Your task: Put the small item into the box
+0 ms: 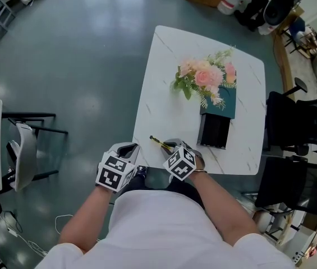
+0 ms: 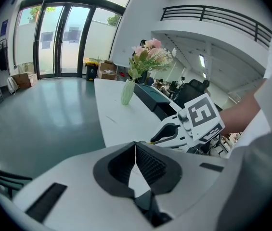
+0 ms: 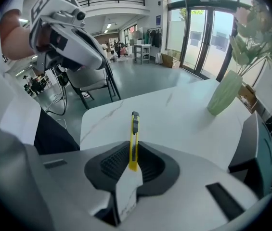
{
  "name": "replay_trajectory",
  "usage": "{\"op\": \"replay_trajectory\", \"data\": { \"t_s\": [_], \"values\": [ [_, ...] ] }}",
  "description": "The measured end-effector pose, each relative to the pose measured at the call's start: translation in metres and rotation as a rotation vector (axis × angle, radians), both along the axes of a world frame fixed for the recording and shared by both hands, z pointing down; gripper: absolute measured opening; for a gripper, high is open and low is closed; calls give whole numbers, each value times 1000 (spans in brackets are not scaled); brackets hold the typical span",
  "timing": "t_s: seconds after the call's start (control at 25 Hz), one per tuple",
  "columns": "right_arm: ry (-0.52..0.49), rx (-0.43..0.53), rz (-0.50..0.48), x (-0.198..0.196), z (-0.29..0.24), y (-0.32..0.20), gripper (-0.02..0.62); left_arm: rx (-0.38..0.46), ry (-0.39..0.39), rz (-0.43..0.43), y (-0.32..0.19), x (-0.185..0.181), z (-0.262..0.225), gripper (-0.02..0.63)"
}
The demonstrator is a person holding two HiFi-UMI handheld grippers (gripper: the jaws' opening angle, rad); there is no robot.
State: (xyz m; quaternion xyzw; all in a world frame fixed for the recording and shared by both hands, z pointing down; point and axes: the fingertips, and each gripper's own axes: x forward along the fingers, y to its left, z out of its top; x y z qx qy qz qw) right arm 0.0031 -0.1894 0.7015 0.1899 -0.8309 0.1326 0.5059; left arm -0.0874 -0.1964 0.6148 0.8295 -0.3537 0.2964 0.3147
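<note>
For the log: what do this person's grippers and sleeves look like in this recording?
The left gripper and right gripper match: light grey moulded shells with black ribbed pads, each bearing a white cube with black square markers. The person wears a white short-sleeved top. No cables show on either gripper.

Bright daylight — sharp, fisheye-warped edges

Office lobby — glass doors (image 2: 58, 42), desk chairs (image 1: 293, 122), mezzanine railing (image 2: 213, 18) etc.
</note>
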Motion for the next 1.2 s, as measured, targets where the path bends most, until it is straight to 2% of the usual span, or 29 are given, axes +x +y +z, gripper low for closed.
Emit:
{"op": "replay_trajectory", "data": {
  "t_s": [0.32,0.64,1.2],
  "values": [
    [-48,37,40,4,-26,-9,63,12,-5,20,-3,13,-6,17],
    [-99,83,58,21,-56,-13,63,33,-5,49,-9,46,-12,17],
    [-141,156,102,90,-87,-23,63,69,-20,84,-12,117,-24,17]
  ]
}}
